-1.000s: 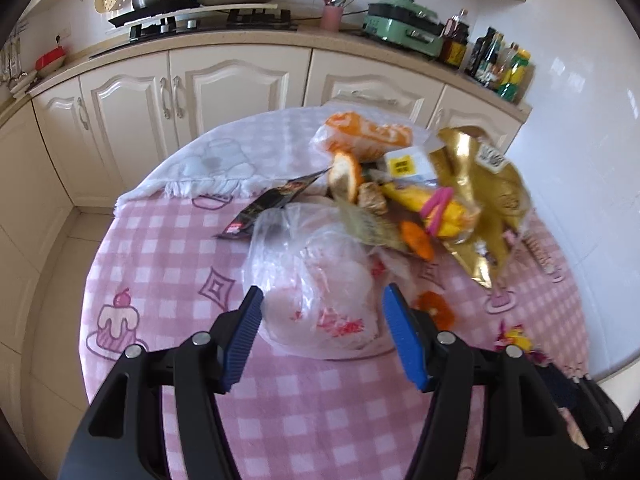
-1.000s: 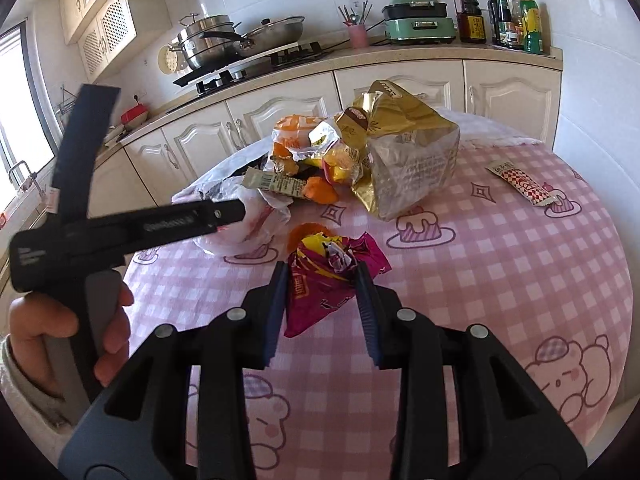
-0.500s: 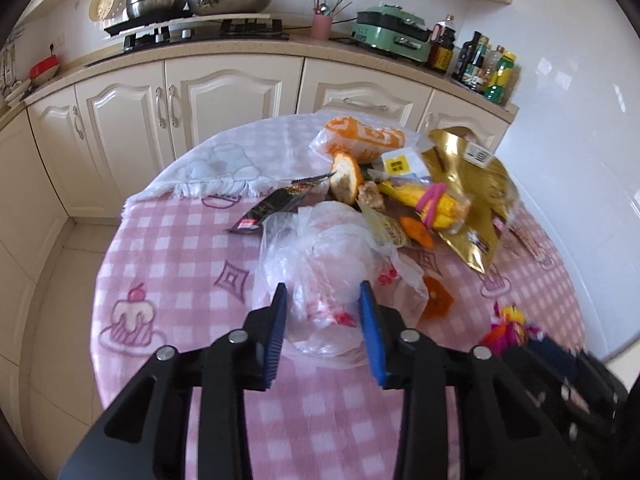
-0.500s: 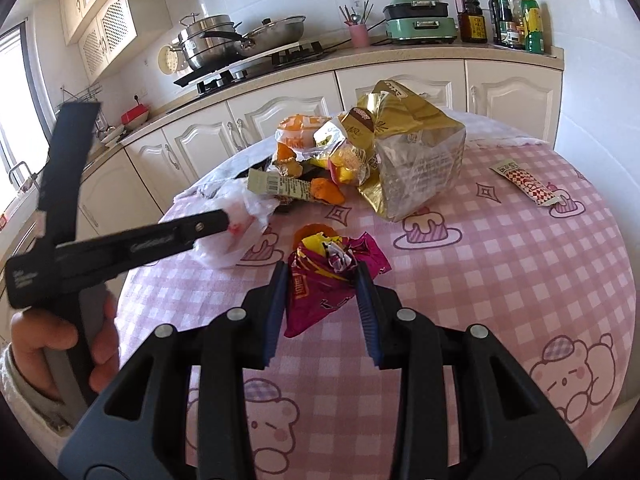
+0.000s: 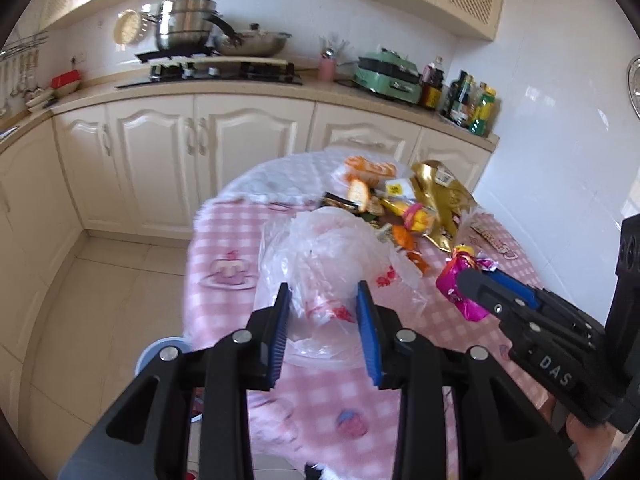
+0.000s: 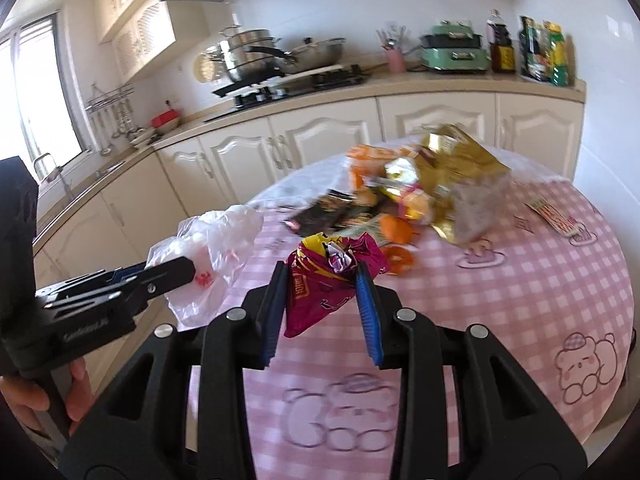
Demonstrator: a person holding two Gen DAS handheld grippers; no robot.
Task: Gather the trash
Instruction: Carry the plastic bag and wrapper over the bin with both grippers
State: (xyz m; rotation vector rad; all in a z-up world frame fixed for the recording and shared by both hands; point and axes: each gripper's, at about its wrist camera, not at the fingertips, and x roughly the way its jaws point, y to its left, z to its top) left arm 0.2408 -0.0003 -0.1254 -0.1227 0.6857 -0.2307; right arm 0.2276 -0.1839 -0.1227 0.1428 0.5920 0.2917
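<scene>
Left wrist view: left gripper [image 5: 324, 300] has just clamped the clear plastic bag [image 5: 320, 252]; right gripper [image 6: 322, 292] pinches the magenta wrapper [image 6: 328, 280]. Remaining trash sits at one o'clock.

Crumpled clear plastic bag [image 5: 324, 256] and magenta wrapper [image 6: 332, 276] both lifted off bench; remaining wrappers [image 6: 404, 196] heaped at far side.

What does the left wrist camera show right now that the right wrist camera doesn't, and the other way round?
Only the left wrist view shows the blue bin on the floor beside the table. Only the right wrist view shows the window and the bear print on the cloth. Both show the clear plastic bag in the left gripper, the magenta wrapper in the right gripper, and the gold bag in the trash pile.
</scene>
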